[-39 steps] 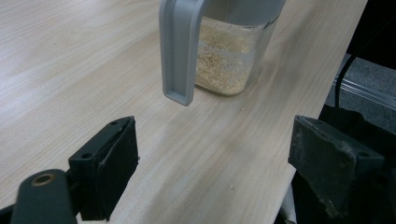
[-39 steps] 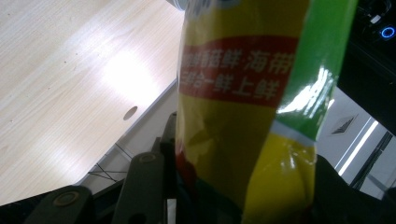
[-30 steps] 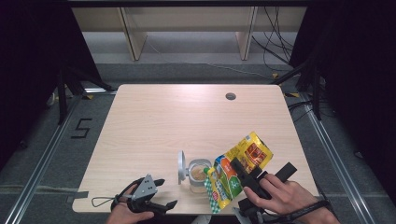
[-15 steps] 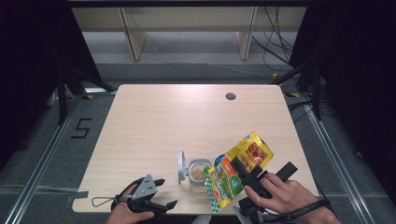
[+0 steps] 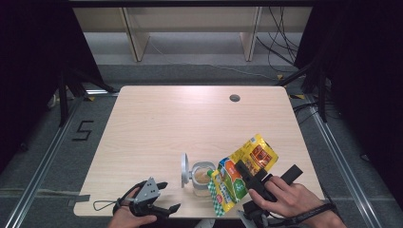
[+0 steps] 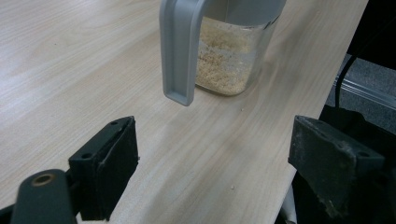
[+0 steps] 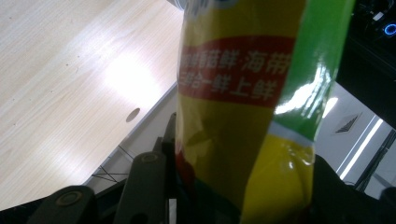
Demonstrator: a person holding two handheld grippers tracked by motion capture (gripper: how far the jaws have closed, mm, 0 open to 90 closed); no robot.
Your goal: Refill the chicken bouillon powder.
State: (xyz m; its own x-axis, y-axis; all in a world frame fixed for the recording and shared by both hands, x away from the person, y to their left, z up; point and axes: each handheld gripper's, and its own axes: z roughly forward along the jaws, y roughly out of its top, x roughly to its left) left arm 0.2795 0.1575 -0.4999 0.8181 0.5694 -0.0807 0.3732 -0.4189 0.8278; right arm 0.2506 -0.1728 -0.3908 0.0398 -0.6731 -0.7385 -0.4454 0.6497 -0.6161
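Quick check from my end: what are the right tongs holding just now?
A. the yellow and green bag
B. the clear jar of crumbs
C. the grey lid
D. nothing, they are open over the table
A: the right tongs are clamped on the yellow and green bag, tilted mouth-down over the jar; the right gripper view shows the bag squeezed between the jaws.
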